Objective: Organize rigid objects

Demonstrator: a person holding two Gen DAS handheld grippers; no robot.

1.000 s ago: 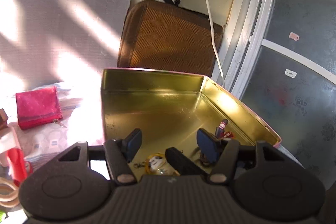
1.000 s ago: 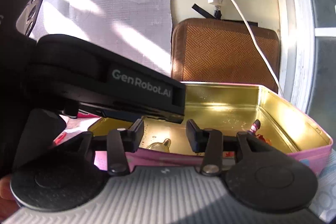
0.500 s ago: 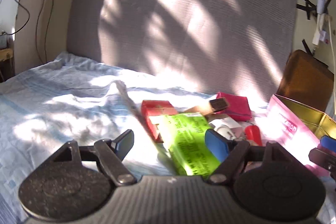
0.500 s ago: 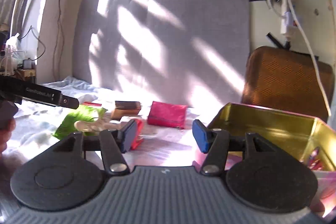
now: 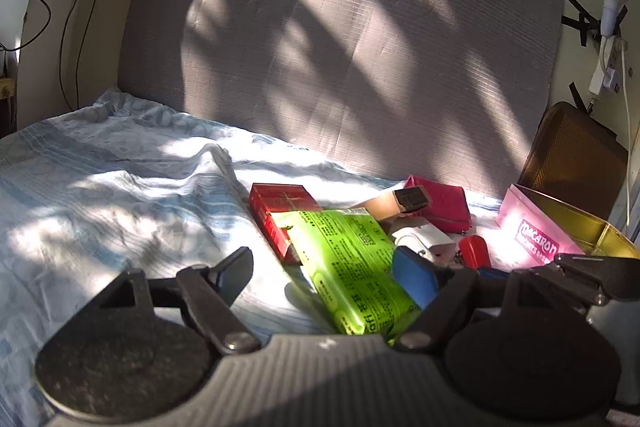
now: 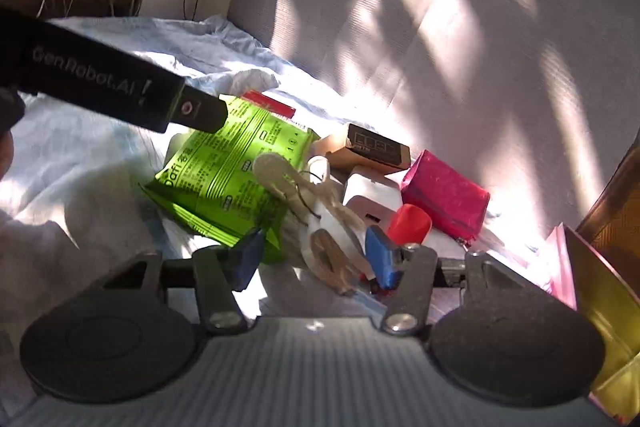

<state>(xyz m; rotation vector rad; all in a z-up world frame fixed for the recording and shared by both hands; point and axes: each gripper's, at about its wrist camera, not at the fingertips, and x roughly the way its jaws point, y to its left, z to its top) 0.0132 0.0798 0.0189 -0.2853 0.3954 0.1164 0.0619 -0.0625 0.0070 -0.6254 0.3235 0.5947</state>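
A pile lies on the bed sheet: a green packet (image 5: 352,267) (image 6: 232,175), a red box (image 5: 280,211), a brown box (image 5: 400,201) (image 6: 372,149), a white charger (image 5: 424,239) (image 6: 372,195), a pink pouch (image 5: 444,205) (image 6: 446,197), a small red object (image 5: 474,251) (image 6: 410,225) and a beige looped item (image 6: 320,223). The pink tin (image 5: 536,239) with gold inside stands to the right. My left gripper (image 5: 324,271) is open and empty before the green packet. My right gripper (image 6: 316,255) is open, its fingers either side of the beige item.
A grey padded board (image 5: 360,47) leans behind the bed. A brown cushion (image 5: 576,155) stands behind the tin, with a power strip and white cable (image 5: 608,75) on the wall. The left gripper's body (image 6: 100,83) crosses the right wrist view's left side.
Both grippers have swung left from over the tin to the pile on the sheet. The right gripper has dropped closer to the beige item. Both stay open.
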